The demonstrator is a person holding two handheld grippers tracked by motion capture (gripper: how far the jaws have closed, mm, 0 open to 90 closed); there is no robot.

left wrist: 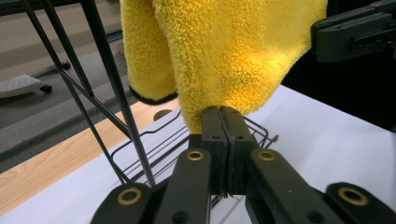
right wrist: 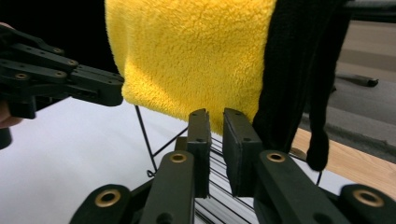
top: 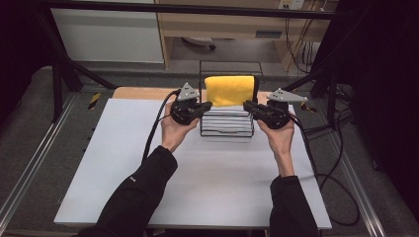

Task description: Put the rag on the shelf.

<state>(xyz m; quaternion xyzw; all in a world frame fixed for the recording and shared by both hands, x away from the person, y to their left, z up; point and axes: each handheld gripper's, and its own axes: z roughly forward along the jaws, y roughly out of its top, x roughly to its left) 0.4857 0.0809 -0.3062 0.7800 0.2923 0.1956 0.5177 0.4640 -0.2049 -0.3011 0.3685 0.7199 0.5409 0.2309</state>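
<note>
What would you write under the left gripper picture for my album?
Left gripper, jaws shut, pinches the bottom corner of a yellow towel hanging on a black wire rack above a white table.

One yellow towel (top: 229,90) is seen, hung over one black wire rack (top: 226,129) near the far edge of one white table (top: 123,163). One black cloth (right wrist: 299,70) is seen beside the towel. Two grippers are counted, a left gripper (top: 209,104) and a right gripper (top: 246,104). Two hands are counted.
</note>
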